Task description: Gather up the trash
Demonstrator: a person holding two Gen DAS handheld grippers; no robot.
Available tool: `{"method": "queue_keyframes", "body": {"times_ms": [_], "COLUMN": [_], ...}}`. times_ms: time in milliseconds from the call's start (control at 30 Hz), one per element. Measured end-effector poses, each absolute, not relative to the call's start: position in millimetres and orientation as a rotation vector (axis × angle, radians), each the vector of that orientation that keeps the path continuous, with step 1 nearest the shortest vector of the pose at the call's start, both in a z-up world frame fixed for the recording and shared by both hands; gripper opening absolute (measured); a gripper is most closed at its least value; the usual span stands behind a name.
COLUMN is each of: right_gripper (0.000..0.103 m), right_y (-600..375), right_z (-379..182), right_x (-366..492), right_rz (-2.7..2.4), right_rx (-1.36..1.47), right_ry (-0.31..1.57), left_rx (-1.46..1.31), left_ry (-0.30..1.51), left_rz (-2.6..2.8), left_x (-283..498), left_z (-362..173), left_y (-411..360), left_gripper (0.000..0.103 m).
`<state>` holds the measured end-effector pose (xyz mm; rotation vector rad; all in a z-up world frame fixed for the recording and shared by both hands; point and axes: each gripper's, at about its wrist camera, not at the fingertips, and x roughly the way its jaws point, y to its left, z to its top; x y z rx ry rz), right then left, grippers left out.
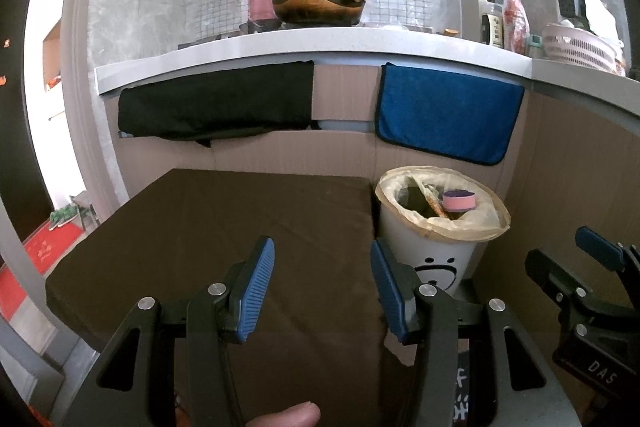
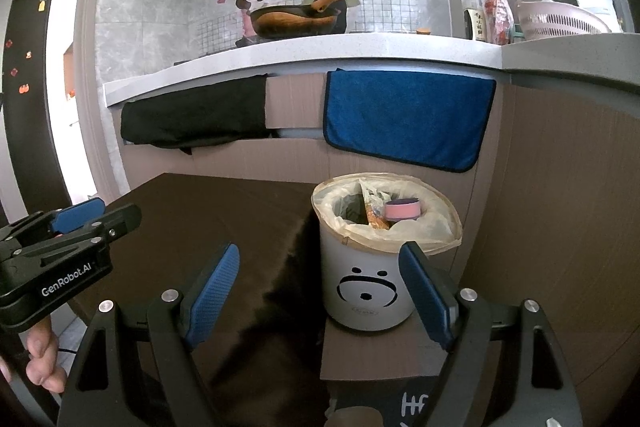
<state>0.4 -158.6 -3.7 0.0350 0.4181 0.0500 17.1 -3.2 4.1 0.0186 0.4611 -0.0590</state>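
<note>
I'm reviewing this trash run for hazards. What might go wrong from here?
The small white bin stands on a narrow board beside the brown table; a nudge from the open right claw may tip it. The pink-and-purple item sits near the liner's rim, so more trash may spill.

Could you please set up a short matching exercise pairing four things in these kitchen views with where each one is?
Things:
1. wok
2. blue towel
3. pink sponge
4. bin

Places:
A. inside the bin, on top of the trash
B. on the counter, by the wall picture
C. hanging from the counter's edge
D. on a low stand, right of the brown table

Pairs: 1-B, 2-C, 3-A, 4-D
</note>
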Motion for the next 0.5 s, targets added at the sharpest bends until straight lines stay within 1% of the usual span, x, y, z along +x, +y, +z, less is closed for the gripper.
{"method": "queue_keyframes", "body": {"times_ms": [500], "right_gripper": [0.08], "right_y": [-161.5], "right_z": [-2.4], "right_x": [2.4], "right_rz": [0.054], "right_rx": [0.035], "right_ry": [0.418], "left_rx": [0.018], "left_ry": [0.461], "left_rz": [-0.06], "left_x": [16.8], "left_z": [4.8], "left_y": [-6.4], "left_gripper": [0.051]}}
